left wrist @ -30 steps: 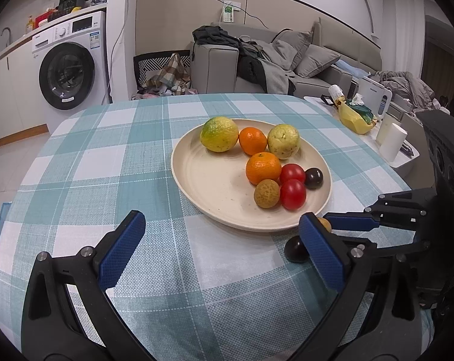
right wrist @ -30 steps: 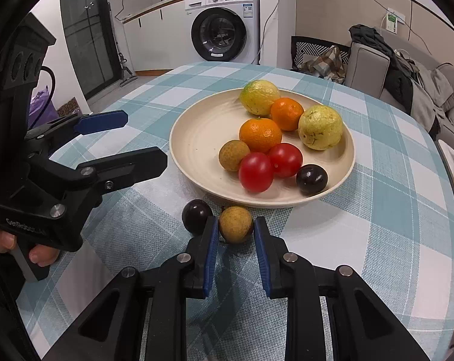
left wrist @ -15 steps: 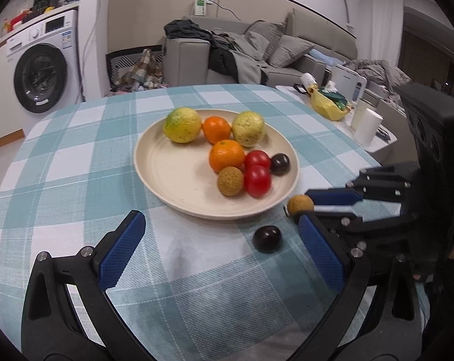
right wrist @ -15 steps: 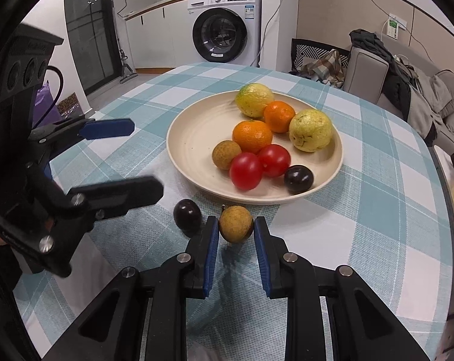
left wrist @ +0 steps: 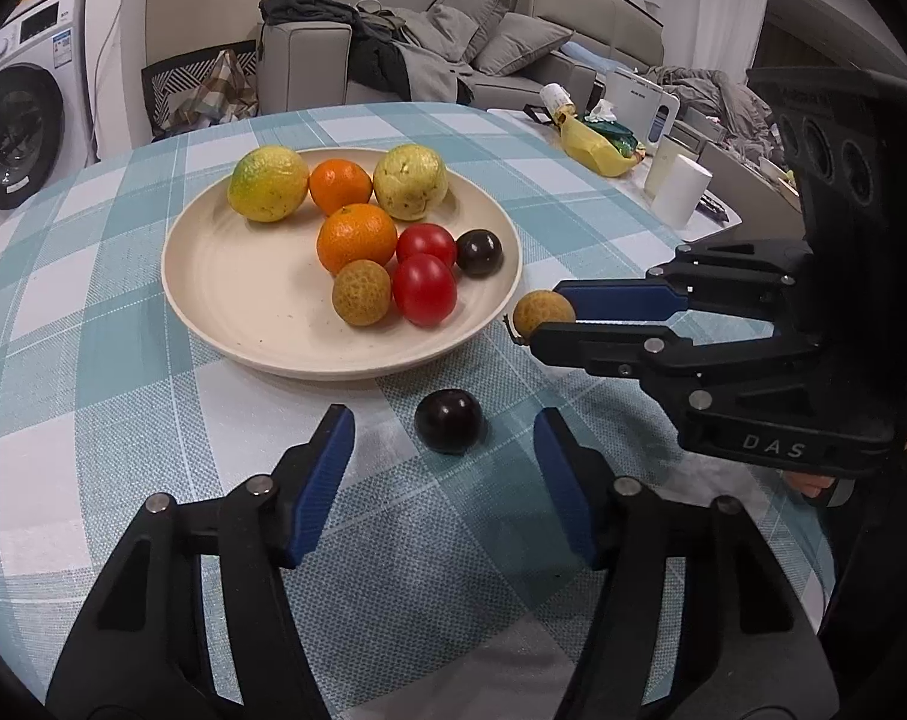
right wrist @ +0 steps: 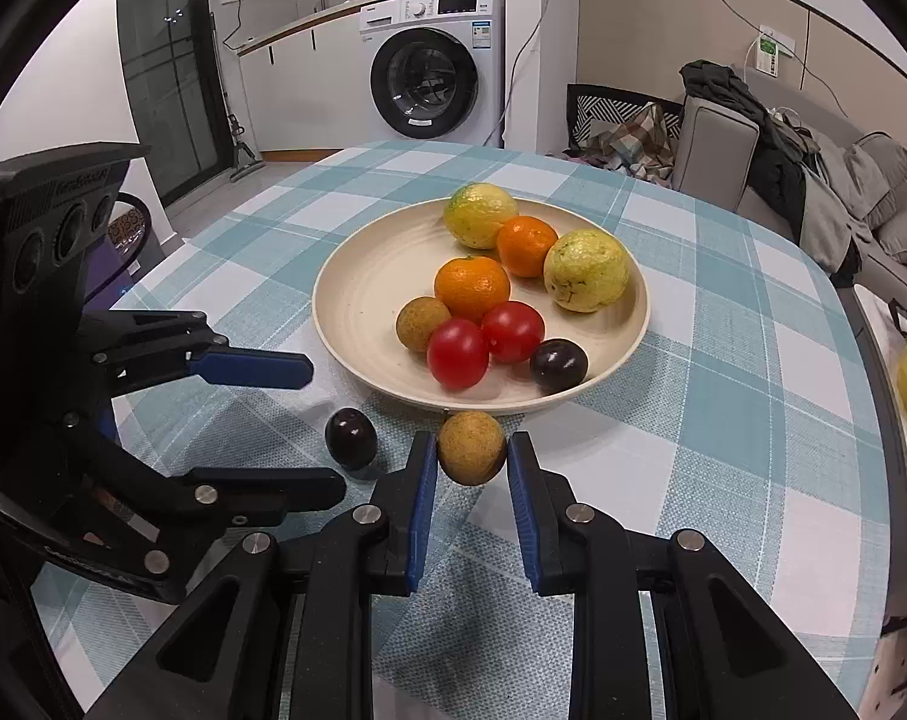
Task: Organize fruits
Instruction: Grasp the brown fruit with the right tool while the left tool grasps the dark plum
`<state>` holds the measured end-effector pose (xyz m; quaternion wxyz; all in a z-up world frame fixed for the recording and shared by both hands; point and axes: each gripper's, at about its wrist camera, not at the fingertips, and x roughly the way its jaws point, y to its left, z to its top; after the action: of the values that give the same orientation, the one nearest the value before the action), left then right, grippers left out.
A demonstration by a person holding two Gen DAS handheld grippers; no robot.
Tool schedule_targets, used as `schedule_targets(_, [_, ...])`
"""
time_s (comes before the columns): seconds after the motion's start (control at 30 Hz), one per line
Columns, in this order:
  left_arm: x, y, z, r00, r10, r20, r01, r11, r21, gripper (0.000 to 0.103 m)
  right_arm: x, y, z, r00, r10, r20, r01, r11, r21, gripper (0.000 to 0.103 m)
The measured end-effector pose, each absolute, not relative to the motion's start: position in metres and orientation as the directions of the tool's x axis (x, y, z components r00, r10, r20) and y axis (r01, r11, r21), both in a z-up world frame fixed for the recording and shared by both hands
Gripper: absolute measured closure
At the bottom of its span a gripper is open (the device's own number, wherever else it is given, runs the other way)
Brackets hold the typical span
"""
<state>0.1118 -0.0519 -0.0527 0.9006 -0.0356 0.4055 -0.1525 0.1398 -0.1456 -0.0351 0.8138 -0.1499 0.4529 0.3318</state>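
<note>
A cream plate on the checked tablecloth holds several fruits: citrus, oranges, red tomatoes, a brown longan and a dark plum. A second dark plum lies on the cloth in front of the plate. My left gripper straddles it with its jaws closing, and gaps still show on both sides of the plum. My right gripper is shut on a second brown longan just outside the plate's near rim.
A low side table at the right carries white cups and a yellow bag. A sofa with clothes and a washing machine stand beyond the round table. A hand shows under the right gripper's body.
My left gripper has swung right and dipped so the loose dark plum now sits between its fingers, and its jaws have narrowed. The right gripper still holds the longan in place.
</note>
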Motion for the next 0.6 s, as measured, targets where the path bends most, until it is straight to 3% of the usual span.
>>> schedule_targets(0.13, [0.115,-0.056,-0.056,0.607,-0.307,-0.733,0.254,0.949,-0.188,0.047,0.138,-0.144,-0.036,0.367,0.405,-0.838,-0.678,0.733,0.058,0.078])
schedule_targets(0.6, [0.128,-0.059,-0.062,0.587,-0.293,-0.755,0.233,0.954,-0.189,0.071,0.137,-0.142,-0.035,0.366,0.408,-0.837,-0.678,0.732,0.061,0.078])
